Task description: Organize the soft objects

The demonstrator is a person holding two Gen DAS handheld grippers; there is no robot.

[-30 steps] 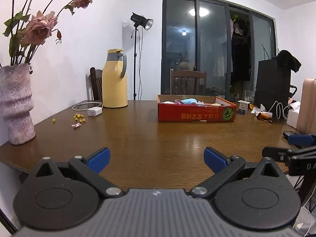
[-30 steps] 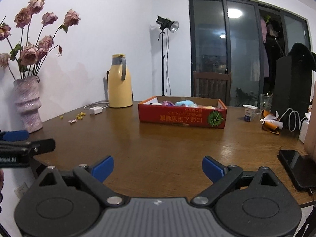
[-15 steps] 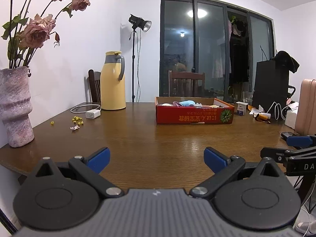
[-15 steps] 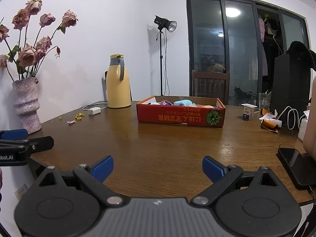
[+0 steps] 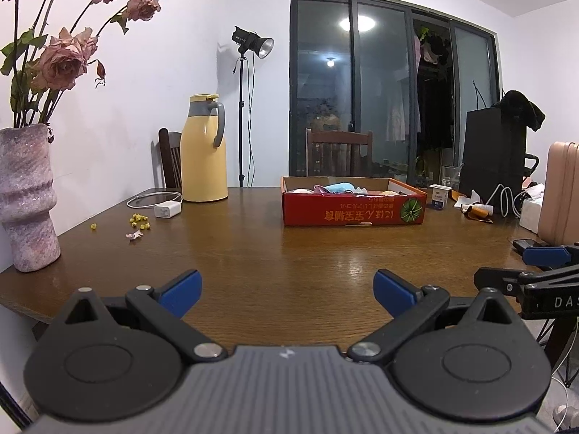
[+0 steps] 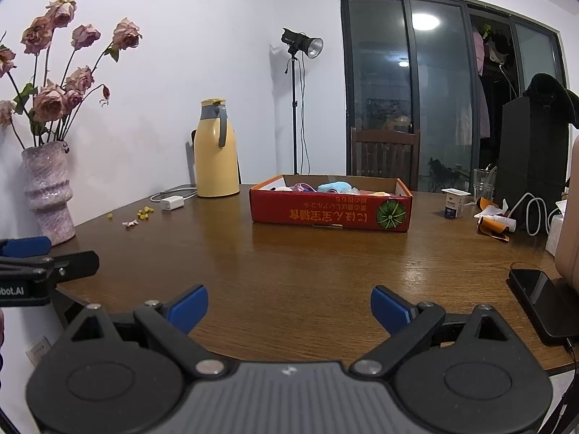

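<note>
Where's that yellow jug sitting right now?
In both views, the yellow jug stands upright at the table's far left, by the wall, left of the red box.

We see a glossy wooden desk (image 5: 307,253) reflecting the printed cardboard box (image 5: 353,213); beside it, a smooth yellow plastic jug (image 5: 203,159) and a rough, speckled vase (image 5: 27,199).
</note>
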